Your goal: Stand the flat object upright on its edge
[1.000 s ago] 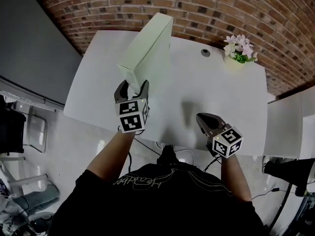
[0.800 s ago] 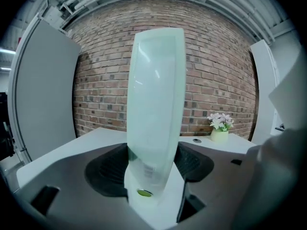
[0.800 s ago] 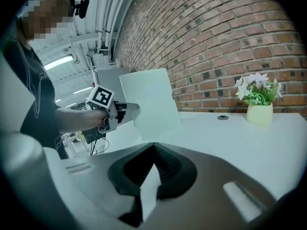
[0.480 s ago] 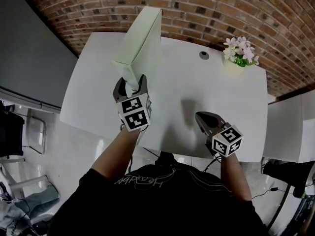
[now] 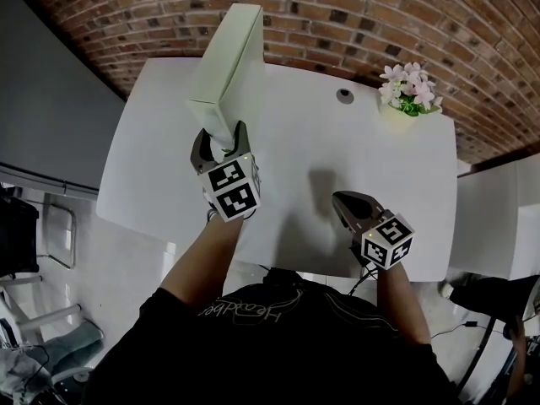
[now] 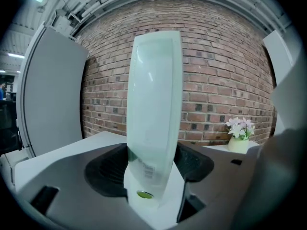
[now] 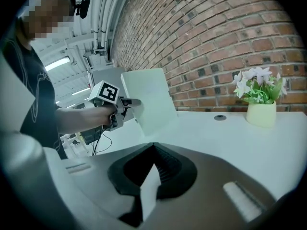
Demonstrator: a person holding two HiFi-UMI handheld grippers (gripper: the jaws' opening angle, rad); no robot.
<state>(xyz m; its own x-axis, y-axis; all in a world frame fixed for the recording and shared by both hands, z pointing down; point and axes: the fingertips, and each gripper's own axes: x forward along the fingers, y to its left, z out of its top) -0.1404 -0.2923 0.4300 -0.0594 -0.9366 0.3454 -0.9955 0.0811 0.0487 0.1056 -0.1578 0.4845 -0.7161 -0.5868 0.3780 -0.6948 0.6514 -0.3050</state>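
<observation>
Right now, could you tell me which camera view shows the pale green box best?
The right gripper view: the pale green box shows its broad face, with the left gripper clamped on one end. The head view sees it foreshortened from above; the left gripper view shows only its narrow edge.

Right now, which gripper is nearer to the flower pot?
Right. The right gripper, shut and empty, has the flower pot ahead to its right; the left gripper, holding the flat box, is farther left.

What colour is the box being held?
The box is pale mint green, clearest in the left gripper view.
</observation>
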